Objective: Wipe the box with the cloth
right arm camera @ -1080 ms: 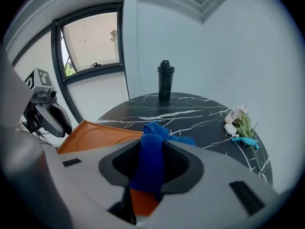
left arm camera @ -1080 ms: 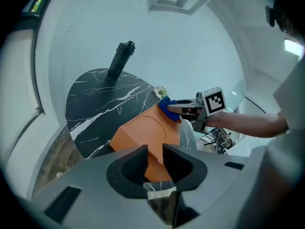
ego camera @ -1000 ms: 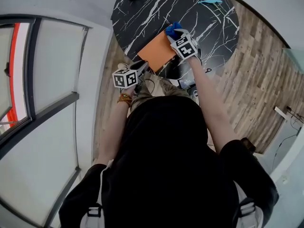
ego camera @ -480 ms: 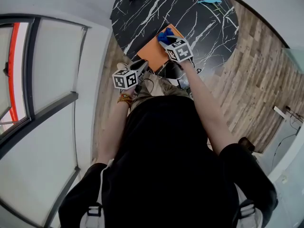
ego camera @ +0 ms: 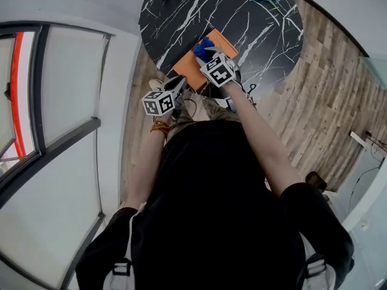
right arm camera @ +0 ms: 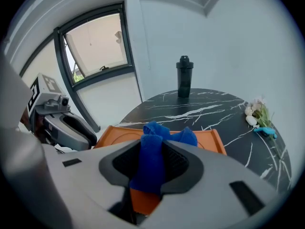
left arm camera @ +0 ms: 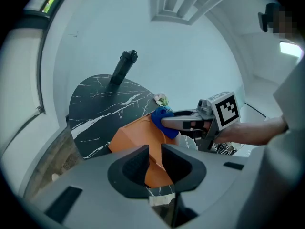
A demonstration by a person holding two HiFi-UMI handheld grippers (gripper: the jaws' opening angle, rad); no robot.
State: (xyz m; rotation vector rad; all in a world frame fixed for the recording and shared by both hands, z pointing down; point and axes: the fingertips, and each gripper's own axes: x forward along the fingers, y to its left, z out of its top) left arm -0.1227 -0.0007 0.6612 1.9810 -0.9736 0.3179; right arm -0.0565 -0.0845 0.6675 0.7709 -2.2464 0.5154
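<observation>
Since a second ago, the right gripper (right arm camera: 152, 162) is carrying the blue cloth (right arm camera: 151, 144) leftward across the orange box (ego camera: 188, 65). At left, the left gripper (left arm camera: 153, 157) is pinching the box's near corner (its jaws have just been closing, orange filling the narrow gap). The box is lying near the edge of the black marble table (ego camera: 181, 11). The right gripper is clamping the bunched cloth, which is resting on the box's top.

I am standing over a round black marble table (ego camera: 254, 23) that is sitting on a wood-plank floor (ego camera: 326, 95). A big dark-framed window (ego camera: 66, 77) is letting daylight in at my left, beside a pale wall (ego camera: 78, 2). A black bottle (right arm camera: 184, 78) is standing at the table's far edge, and flowers (right arm camera: 257, 112) are lying near its right rim.
</observation>
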